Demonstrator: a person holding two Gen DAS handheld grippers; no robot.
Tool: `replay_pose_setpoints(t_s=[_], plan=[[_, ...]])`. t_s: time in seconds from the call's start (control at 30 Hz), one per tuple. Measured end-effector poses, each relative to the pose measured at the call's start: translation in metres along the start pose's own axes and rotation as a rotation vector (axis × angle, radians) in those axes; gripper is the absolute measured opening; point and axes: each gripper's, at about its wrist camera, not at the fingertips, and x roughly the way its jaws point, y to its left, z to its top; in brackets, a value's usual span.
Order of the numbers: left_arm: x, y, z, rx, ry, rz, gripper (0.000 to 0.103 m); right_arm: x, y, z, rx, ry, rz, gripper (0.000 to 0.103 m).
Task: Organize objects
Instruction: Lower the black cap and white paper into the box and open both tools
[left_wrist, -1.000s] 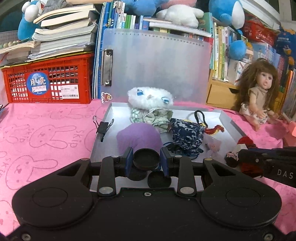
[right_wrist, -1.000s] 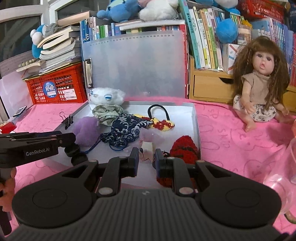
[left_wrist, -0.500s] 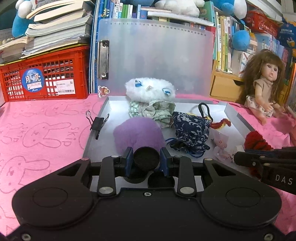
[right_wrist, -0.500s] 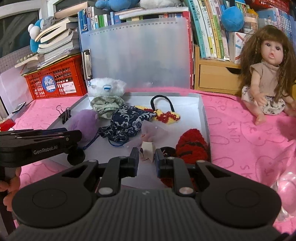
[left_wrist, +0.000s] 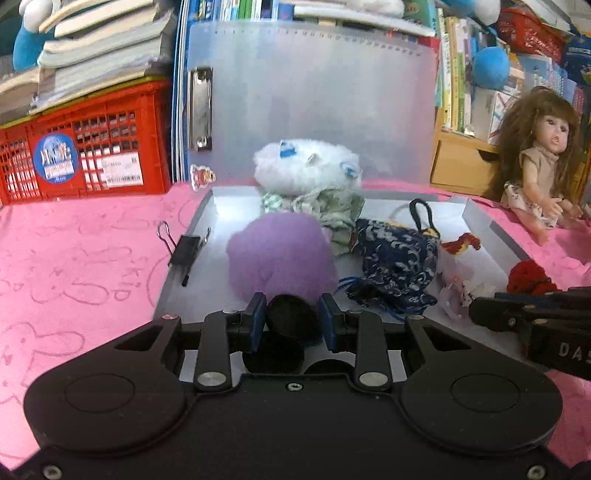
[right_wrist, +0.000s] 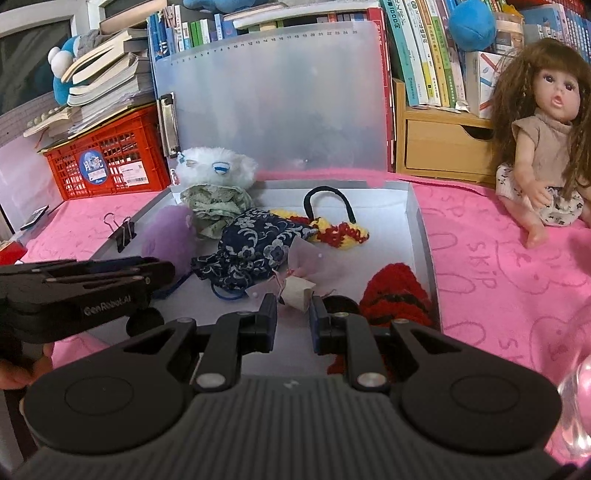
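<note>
Our left gripper (left_wrist: 291, 321) is clamped on a round black cap (left_wrist: 290, 315), held over the near left edge of the grey tray (left_wrist: 484, 227), just in front of the purple pom-pom (left_wrist: 280, 254). Our right gripper (right_wrist: 293, 319) has its jaws closed down, nothing visibly between them, over the tray's near edge just short of the small paper tag (right_wrist: 297, 291). Red knitted piece (right_wrist: 397, 291) sits right of it.

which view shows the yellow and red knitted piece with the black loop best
The right wrist view: the knitted piece lies unobstructed in the tray, loop arching above. In the left wrist view only a red-yellow end and the loop show past the navy pouch.
</note>
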Motion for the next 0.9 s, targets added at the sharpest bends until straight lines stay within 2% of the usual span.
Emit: replay_pose_setpoints(t_s=[0.9], plan=[[0.007, 0.0, -0.001, 0.0, 0.001, -0.005, 0.031, 0.007, 0.0, -0.007, -0.01, -0.01, -0.017, 0.024]])
